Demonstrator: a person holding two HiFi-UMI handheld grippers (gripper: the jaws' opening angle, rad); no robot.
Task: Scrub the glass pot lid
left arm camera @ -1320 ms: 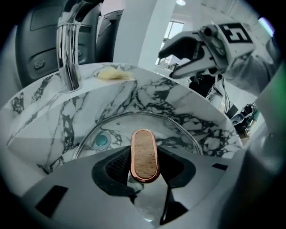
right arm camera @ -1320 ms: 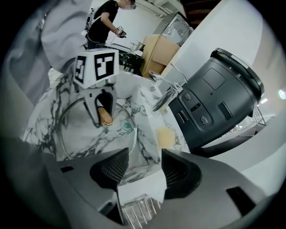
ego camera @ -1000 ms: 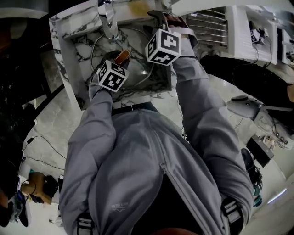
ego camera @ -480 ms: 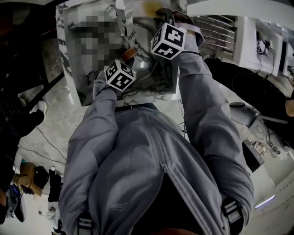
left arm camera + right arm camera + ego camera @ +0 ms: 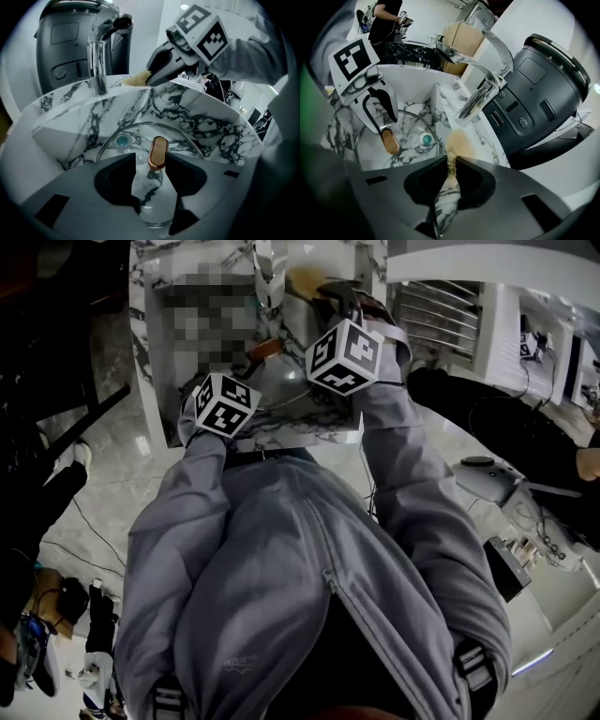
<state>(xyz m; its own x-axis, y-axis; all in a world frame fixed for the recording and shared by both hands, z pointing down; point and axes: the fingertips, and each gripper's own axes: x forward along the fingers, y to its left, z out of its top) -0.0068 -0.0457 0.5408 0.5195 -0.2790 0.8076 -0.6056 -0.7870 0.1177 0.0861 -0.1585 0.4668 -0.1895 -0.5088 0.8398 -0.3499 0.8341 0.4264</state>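
Glass lid [image 5: 187, 140] lies flat in marble sink [image 5: 211, 112], just ahead of left hand-held gripper [image 5: 151, 158]. Its jaws, just opening, stand released either side of lid's copper-coloured handle [image 5: 158, 152] (not pinching it). Right hand-held gripper [image 5: 452, 161], jaws just closing, is clenched on tan sponge [image 5: 457, 140] at sink rim beside tap [image 5: 480, 101], away from lid. Judgement: sponge in grip, scrubbing not yet begun.

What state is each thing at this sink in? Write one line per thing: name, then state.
glass pot lid: lying in the sink, handle up.
left gripper: open, jaws just opened further, lid handle between them, not pinched.
right gripper: shut on the scrub pad, jaws just closed.
scrub pad: pinched at its edge, resting on the sink ledge.
faucet: off, no water running.
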